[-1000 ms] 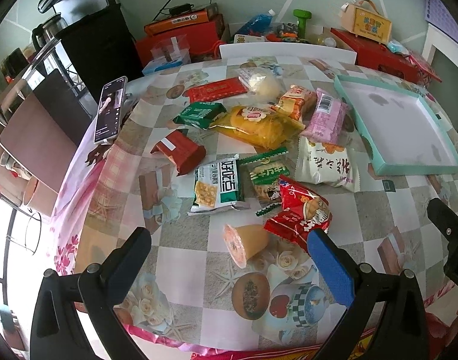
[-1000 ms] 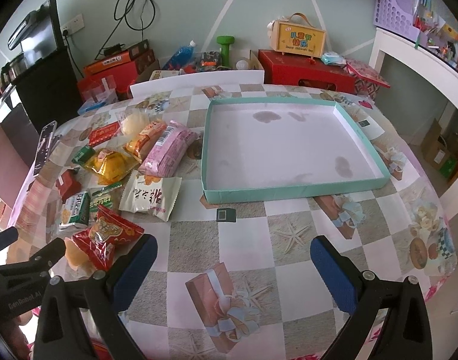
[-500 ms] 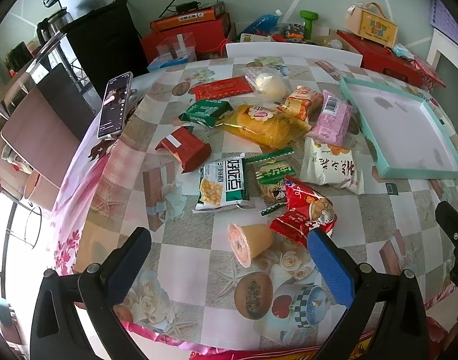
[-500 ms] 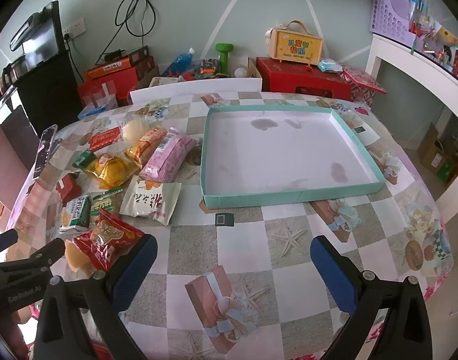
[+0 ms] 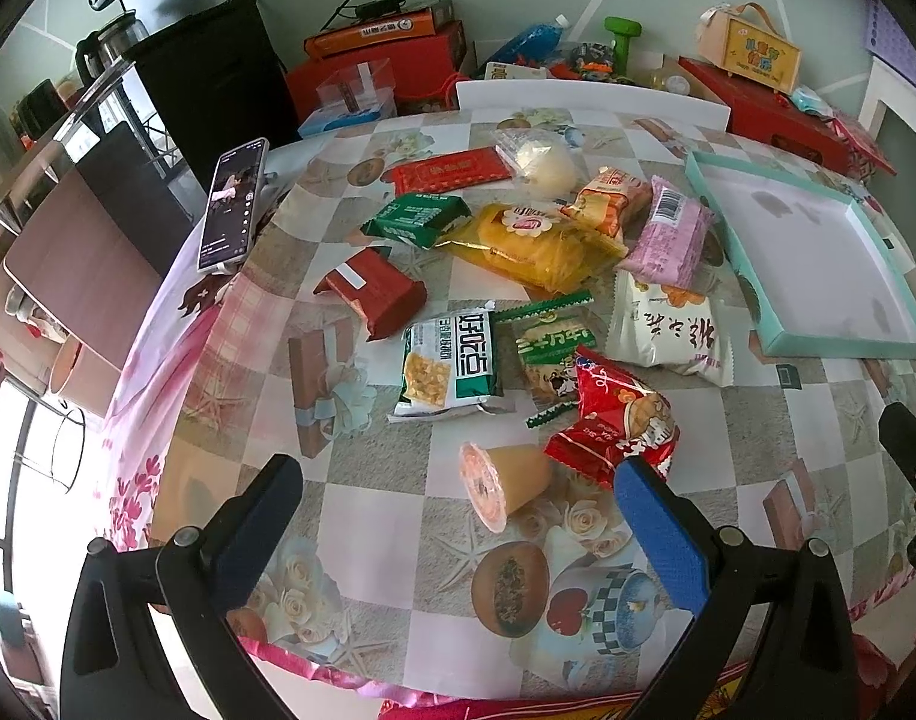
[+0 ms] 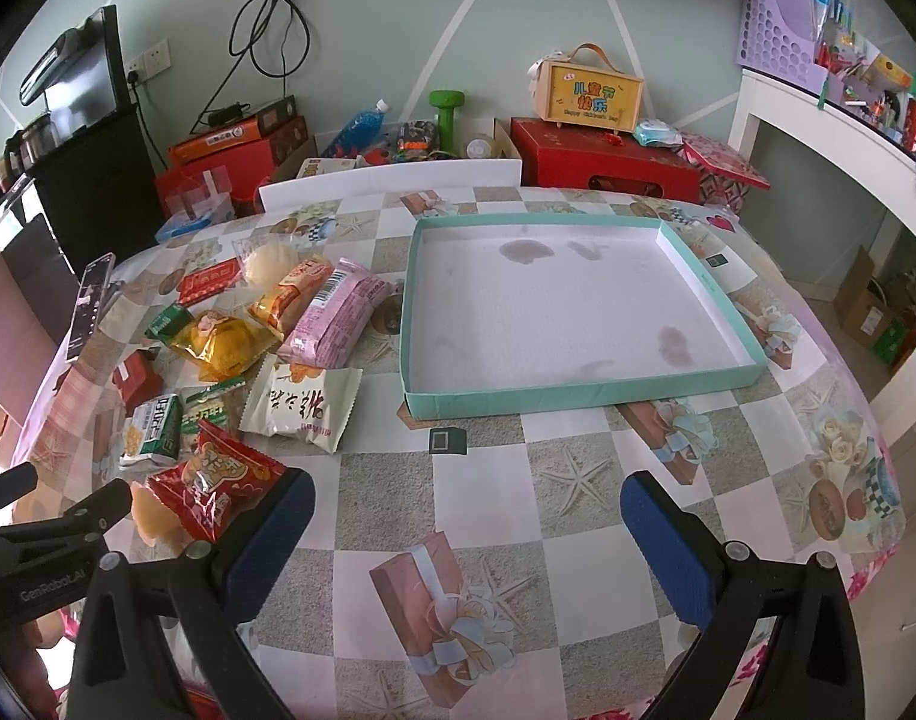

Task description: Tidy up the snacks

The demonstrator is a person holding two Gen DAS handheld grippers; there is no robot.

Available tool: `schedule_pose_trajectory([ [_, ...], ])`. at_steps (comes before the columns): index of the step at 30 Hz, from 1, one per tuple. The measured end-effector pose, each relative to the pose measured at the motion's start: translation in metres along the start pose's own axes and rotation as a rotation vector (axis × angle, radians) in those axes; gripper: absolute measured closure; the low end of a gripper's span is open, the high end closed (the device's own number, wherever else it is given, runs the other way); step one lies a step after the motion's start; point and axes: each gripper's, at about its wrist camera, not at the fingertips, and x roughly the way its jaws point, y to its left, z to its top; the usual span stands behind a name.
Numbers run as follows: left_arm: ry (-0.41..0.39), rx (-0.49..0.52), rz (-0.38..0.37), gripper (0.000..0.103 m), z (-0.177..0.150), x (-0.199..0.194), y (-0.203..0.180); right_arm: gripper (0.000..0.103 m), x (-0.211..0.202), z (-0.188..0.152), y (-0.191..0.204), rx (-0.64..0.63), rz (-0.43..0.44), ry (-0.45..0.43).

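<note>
You face a pale green wall (image 6: 398, 30) at top; a black cabinet (image 6: 92, 180) stands upper left, a white shelf (image 6: 818, 138) right, daylight lower left.

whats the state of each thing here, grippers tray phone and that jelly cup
left gripper: open, holding nothing
right gripper: open, holding nothing
teal tray: no snacks in it, stained
phone: screen lit, propped up
jelly cup: sealed, lying on its side
red snack bag: sealed, outside the tray
</note>
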Motion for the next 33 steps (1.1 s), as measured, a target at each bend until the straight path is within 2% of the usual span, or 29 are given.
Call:
schedule_pose_trajectory([
  [18,0.017,-0.007,-0.001,0.0,0.0,0.003,0.001,0.0,0.003,-0.001,0.002,-0.007,0.001,0.014],
  [22,0.047,-0.014,-0.013,0.0,0.0,0.009,0.003,0.0,0.006,0.0,0.005,-0.017,0.004,0.03],
  [27,0.141,-0.091,-0.071,0.0,0.001,0.028,0.018,0.0,0.019,0.002,0.026,-0.118,0.097,0.109],
  [33,0.203,-0.156,-0.114,0.0,0.002,0.042,0.03,0.0,0.023,0.004,0.062,-0.219,0.193,0.133],
])
